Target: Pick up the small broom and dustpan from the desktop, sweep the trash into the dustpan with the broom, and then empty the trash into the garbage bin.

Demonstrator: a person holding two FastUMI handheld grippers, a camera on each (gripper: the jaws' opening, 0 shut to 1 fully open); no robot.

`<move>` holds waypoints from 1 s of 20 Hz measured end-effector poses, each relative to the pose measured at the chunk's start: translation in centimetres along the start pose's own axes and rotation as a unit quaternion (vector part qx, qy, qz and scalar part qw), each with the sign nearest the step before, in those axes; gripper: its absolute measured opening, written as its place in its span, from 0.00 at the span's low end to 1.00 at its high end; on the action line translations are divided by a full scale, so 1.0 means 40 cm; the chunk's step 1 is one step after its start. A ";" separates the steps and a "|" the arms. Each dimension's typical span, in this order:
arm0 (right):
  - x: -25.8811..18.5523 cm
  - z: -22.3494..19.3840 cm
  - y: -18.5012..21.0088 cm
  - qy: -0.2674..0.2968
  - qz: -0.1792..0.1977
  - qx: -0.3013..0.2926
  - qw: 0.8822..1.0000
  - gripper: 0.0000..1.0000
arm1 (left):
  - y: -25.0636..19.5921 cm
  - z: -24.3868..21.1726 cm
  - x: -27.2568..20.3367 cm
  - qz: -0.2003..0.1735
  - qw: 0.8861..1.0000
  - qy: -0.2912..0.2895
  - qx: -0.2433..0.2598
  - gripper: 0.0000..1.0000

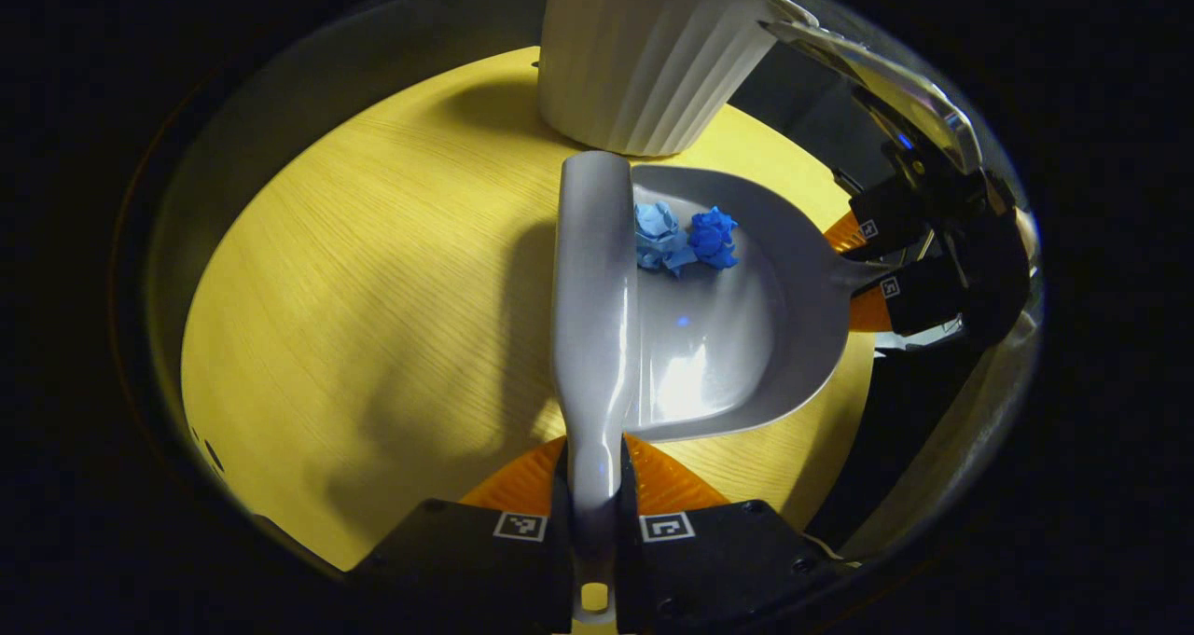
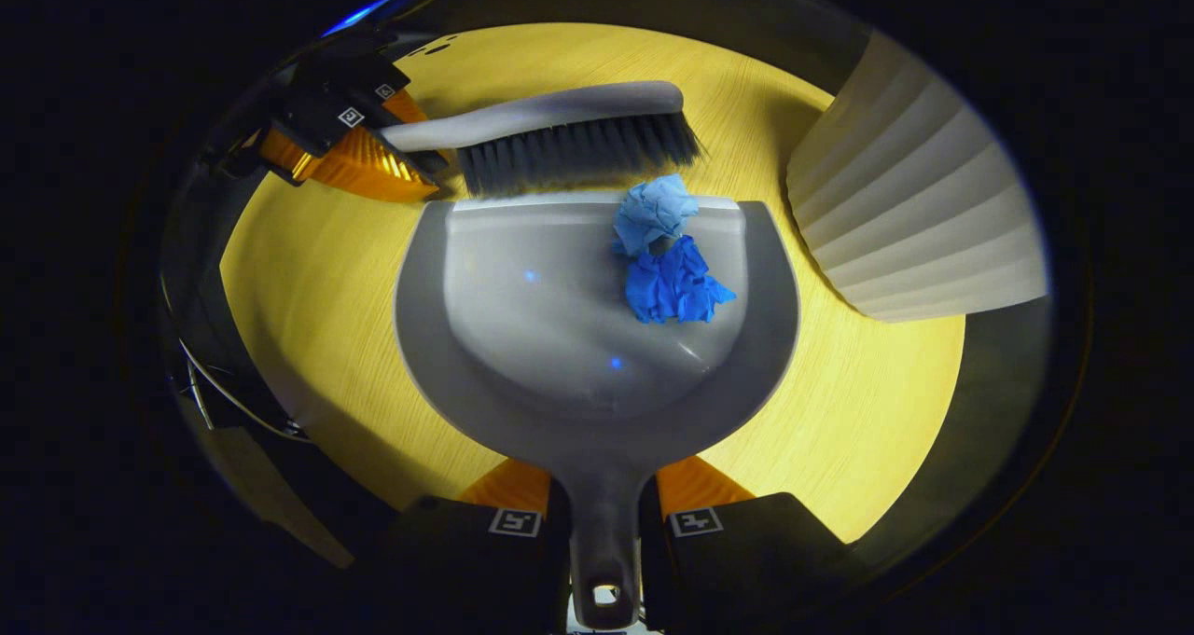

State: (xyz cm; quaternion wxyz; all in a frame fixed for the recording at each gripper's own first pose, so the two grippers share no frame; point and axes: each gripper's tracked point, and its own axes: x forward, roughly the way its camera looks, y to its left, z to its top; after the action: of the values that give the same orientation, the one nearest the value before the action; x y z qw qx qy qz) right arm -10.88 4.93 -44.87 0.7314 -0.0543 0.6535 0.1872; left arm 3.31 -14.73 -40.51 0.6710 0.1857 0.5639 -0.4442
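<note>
Bristles of the small broom (image 2: 569, 141) stand at the far lip of the dustpan (image 2: 560, 337) in the right gripper view, dark and pointing down toward the yellow wood-grain worktop (image 2: 308, 281), with the grey back of the broom running left to the left tool (image 2: 392, 145), whose orange fingers close on the broom's handle at both sides. In the left gripper view that same tool (image 1: 594, 486) sits at the near edge, its two fingers pressed against the narrow handle, and the broom's back (image 1: 592, 309) hides its own bristles and the dustpan's lip beneath. The right tool (image 2: 602, 500) is closed on the dustpan's handle, one orange finger at each side; the handle's end with its hanging hole is partly cut off at the near edge. From the left gripper view the right tool (image 1: 863, 267) shows at the right, gripping the handle where it leaves the pan (image 1: 746, 337). Two crumpled scraps lie touching inside the pan near its lip, toward the bin side: a light blue paper wad (image 2: 655, 213) and a darker blue paper wad (image 2: 673, 285). The white ribbed garbage bin (image 2: 919, 234) stands on the worktop just beside the pan, its rim cut off; its inside cannot be seen.
</note>
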 end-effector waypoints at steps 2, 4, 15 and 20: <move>0.003 -0.006 -0.003 -0.005 -0.004 0.000 1.000 0.35 | 0.006 -0.020 -0.011 0.009 1.000 0.000 -0.004 0.22; -0.006 -0.014 -0.007 -0.014 -0.016 -0.001 1.000 0.35 | 0.038 -0.047 -0.031 0.046 0.999 -0.008 -0.019 0.22; -0.189 -0.038 0.034 -0.070 -0.019 0.090 0.993 0.35 | 0.207 -0.230 -0.086 0.150 0.952 -0.083 -0.255 0.22; -0.257 0.009 0.054 -0.076 -0.022 0.124 0.989 0.35 | 0.205 -0.194 -0.112 0.147 0.953 -0.077 -0.255 0.22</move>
State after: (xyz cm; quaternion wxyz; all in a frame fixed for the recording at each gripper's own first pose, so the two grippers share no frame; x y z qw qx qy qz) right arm -12.05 4.94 -34.42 0.7841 0.0374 0.6126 0.0923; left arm 5.47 -2.76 -40.74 0.7951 0.0542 0.5717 -0.1951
